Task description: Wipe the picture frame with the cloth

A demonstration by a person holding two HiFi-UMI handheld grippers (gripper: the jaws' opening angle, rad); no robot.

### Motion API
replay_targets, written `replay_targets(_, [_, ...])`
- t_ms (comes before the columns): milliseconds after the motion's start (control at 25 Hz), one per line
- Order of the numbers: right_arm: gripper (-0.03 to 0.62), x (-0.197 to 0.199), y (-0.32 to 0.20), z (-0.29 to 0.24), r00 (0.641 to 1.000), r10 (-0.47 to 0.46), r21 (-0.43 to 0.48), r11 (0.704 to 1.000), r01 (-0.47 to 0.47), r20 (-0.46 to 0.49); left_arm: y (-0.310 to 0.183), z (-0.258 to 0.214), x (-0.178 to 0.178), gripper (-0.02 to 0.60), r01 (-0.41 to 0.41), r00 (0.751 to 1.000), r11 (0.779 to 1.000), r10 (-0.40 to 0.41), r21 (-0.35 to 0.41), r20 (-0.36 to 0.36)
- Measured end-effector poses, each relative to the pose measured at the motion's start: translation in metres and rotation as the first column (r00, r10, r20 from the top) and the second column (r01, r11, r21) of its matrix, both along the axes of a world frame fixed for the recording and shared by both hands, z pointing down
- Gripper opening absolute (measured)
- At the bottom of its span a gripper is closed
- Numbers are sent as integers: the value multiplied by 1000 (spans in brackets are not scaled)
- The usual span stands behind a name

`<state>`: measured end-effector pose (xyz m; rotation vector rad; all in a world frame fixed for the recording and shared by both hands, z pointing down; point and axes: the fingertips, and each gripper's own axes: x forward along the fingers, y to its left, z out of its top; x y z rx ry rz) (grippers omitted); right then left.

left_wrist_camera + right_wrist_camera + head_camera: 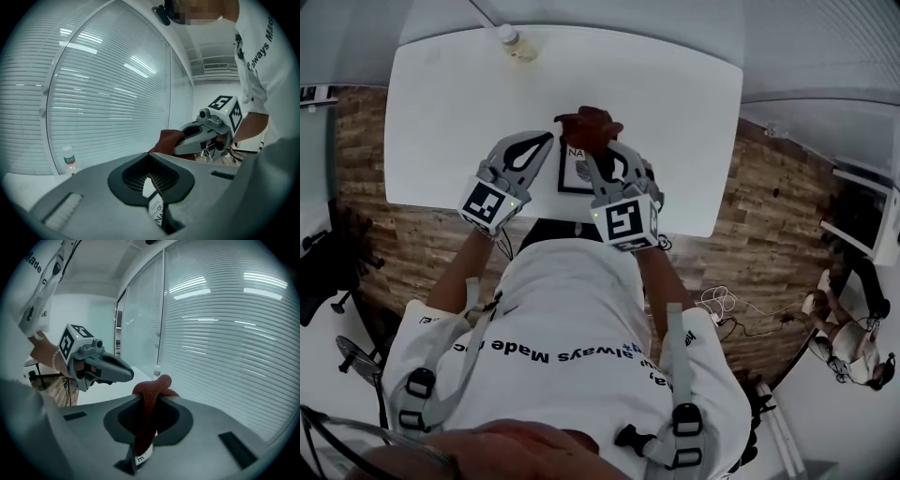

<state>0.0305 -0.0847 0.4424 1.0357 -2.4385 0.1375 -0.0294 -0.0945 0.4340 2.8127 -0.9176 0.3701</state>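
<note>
A small black picture frame (pixel 574 176) with a white print lies near the white table's (pixel 441 112) front edge. My right gripper (pixel 598 150) is over its top right part, shut on a reddish-brown cloth (pixel 586 122) that bunches past the tips. In the right gripper view the cloth (pixel 152 391) hangs between the jaws and a bit of the frame (pixel 143 457) shows below. My left gripper (pixel 549 139) sits at the frame's upper left corner, tips together. The print (pixel 157 208) shows through the gap behind them; I cannot tell whether it is pinched.
A small clear bottle (pixel 514 39) stands at the table's far edge. Wood-look floor lies beyond the table's sides, with cables (pixel 722 309) at the right. A person (pixel 848 342) sits at the far right and a dark chair (pixel 337 262) stands at the left.
</note>
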Motion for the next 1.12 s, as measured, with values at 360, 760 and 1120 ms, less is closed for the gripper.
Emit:
replay_targets(360, [15, -25, -2, 148, 940, -197, -167, 974, 155, -278, -11, 102, 2, 2, -47, 995, 994, 54, -96, 80])
replay_targets(760, [15, -37, 13, 255, 883, -305, -312, 930, 195, -358, -1, 163, 0, 2, -62, 987, 986, 84, -157, 139])
replay_targets(1120, [15, -37, 30, 246, 875, -331, -344, 916, 208, -352, -8, 177, 0, 2, -65, 983, 982, 94, -179, 157])
